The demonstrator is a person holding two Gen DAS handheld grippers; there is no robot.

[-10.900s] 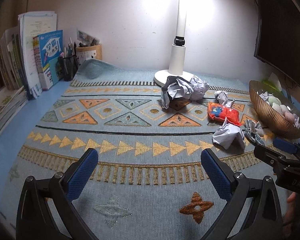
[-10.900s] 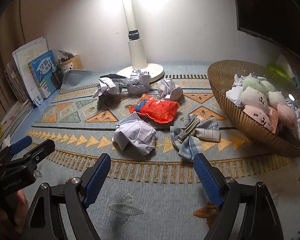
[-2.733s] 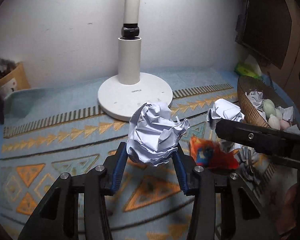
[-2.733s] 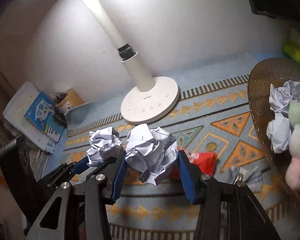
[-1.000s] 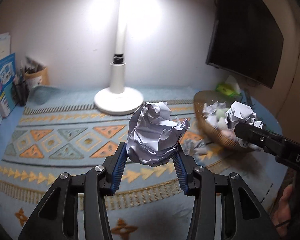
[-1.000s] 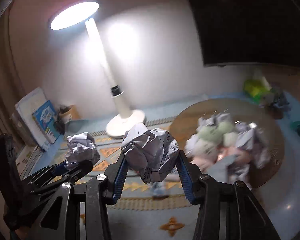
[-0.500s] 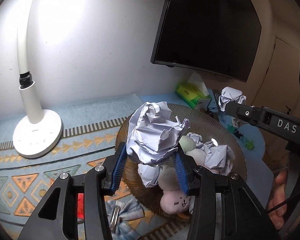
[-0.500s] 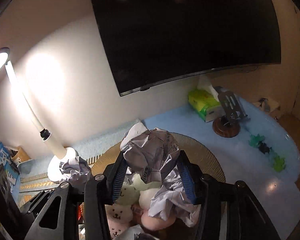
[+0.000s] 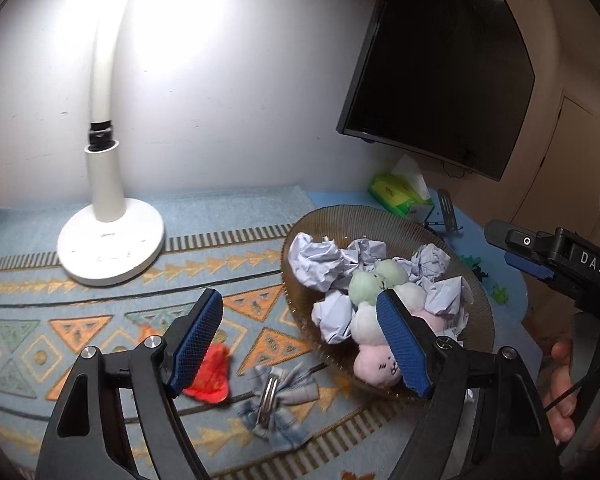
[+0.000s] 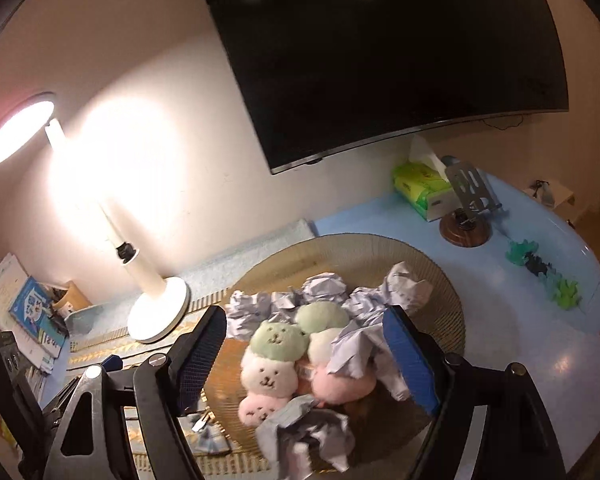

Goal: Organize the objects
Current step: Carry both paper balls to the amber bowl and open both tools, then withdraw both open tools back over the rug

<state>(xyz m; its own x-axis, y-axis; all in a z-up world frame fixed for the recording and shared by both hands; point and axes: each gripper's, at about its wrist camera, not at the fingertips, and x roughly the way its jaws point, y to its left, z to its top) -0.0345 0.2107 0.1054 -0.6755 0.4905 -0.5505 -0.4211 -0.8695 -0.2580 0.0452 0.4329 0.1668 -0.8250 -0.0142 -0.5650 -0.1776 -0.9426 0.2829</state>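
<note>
- Now both grippers hang over the woven basket [image 9: 476,300], and each has just been opening its jaws: the left gripper [image 9: 300,344] stands with its blue pads apart and nothing between them, and the right gripper [image 10: 304,356] is likewise spread and empty.
- Crumpled paper balls [image 9: 316,264] lie in the basket among small plush toys [image 10: 276,340]; one loose wad [image 10: 308,436] sits at the near rim in the right wrist view, blurred.
- Paper of this kind looks very light and springy; it should give under the pads and hold by its creases, so a squeeze across its widest part would do, and little force is needed.
- Left on the patterned mat [image 9: 80,264] are a red packet [image 9: 210,376] and a plaid bow hair clip [image 9: 276,400], just beside one another and close to the basket's near left edge.
- Judging by its look, the packet is thin, limp and probably slick; pinching it by a raised edge or corner seems safer than pressing it flat.
- For the bow, the cloth is soft and floppy while the metal clip [image 9: 269,394] at its middle is stiff; gripping across that knot should keep it from sagging or slipping.
- A white desk lamp [image 9: 108,240] stands on the mat, well apart from both leftovers.
</note>
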